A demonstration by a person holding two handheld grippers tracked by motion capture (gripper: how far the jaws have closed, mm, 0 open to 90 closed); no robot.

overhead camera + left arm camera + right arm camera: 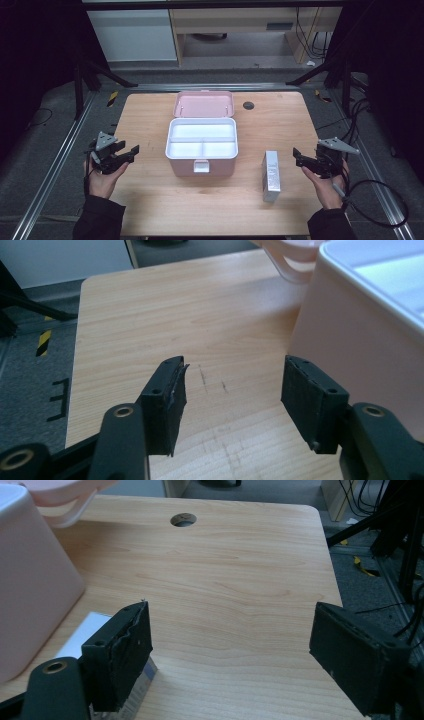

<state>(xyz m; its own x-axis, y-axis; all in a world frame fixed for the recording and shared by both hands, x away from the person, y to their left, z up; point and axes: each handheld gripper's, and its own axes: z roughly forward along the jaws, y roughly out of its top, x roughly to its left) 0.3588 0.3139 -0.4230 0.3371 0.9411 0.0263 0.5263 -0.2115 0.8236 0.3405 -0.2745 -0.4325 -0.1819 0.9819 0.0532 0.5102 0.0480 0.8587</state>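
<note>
A pink box (201, 150) stands open in the middle of the wooden table (150, 200), its lid (203, 103) tipped back and a white divided tray inside. Its side wall (350, 355) fills the right of the left gripper view. A slim white and silver carton (271, 176) lies flat to the right of the box, seen partly behind a jaw (82, 635) in the right gripper view. My left gripper (127, 151) hovers open at the table's left edge with nothing between its jaws. My right gripper (298, 156) hovers open just right of the carton, also holding nothing.
A round cable hole (248, 105) sits in the table's back right. Metal rails (55, 165) run along both sides of the table, and cables (380, 200) trail on the floor at the right. Bare wood lies in front of the box.
</note>
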